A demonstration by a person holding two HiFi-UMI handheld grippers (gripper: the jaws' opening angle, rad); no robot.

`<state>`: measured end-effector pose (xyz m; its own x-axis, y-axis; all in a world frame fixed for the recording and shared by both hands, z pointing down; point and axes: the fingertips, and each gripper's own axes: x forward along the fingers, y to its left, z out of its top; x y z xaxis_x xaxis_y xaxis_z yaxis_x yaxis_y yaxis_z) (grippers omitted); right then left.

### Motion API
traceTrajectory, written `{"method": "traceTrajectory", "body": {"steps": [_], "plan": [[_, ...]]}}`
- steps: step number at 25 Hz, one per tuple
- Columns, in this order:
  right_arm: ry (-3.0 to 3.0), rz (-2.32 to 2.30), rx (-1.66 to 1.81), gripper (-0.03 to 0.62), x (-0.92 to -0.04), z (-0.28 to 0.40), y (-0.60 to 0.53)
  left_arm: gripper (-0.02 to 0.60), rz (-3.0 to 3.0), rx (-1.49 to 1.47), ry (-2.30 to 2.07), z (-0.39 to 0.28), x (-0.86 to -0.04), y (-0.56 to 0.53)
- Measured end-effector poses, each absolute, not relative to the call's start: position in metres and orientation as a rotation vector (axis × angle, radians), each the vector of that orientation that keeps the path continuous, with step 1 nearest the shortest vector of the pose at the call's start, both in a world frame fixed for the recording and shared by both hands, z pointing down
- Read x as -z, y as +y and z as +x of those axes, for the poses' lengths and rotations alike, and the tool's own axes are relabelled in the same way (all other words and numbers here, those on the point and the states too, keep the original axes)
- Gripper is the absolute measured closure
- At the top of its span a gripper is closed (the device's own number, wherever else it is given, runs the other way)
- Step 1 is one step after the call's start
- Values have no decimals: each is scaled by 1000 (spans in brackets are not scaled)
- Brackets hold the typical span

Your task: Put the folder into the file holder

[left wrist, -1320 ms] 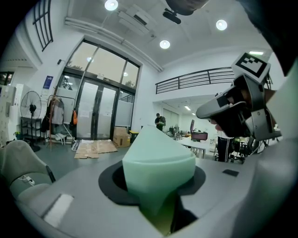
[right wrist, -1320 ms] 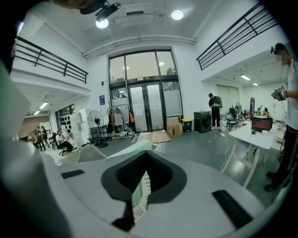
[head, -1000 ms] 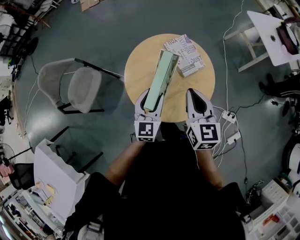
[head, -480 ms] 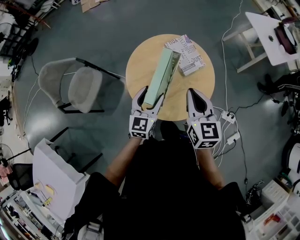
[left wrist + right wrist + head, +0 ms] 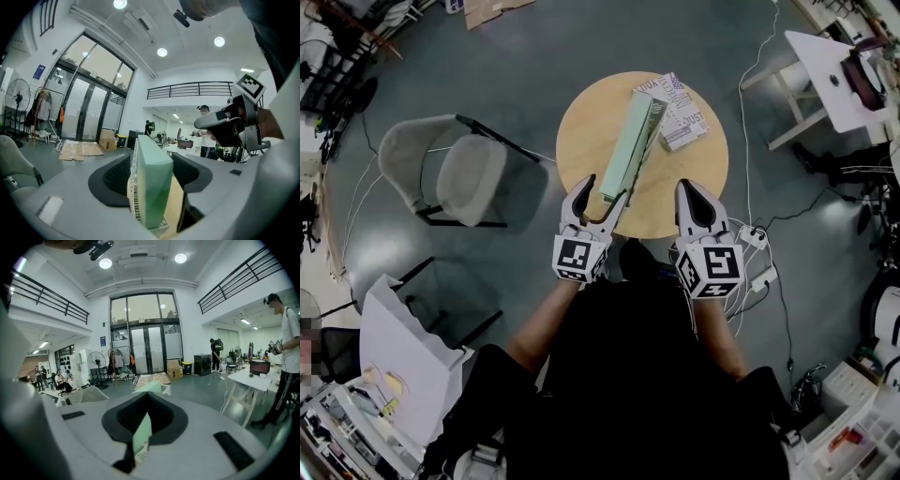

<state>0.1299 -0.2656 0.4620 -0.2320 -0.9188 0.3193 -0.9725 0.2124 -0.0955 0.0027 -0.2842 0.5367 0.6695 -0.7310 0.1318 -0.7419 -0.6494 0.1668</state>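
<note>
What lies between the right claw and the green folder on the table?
Nothing but bare tabletop: in the head view, plain wood separates the right claw from the green folder; the magazine lies farther back.

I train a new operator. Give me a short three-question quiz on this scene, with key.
1. True or false: the left gripper is shut on the green folder.
2. What lies on the round table beside the folder? A) a printed magazine B) a mug C) a laptop
3. Fill in: the folder stands in a white mesh ____.
Key: 1 false, its jaws have just been opening and stand apart round the folder's end; 2 A; 3 file holder.
</note>
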Motion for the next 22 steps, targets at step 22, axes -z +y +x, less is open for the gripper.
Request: {"method": "traceTrajectory", "body": {"steps": [22], "plan": [[-2221, 1942, -360, 599, -434, 89, -149, 539, 2655, 197, -1282, -96, -429, -176]]}}
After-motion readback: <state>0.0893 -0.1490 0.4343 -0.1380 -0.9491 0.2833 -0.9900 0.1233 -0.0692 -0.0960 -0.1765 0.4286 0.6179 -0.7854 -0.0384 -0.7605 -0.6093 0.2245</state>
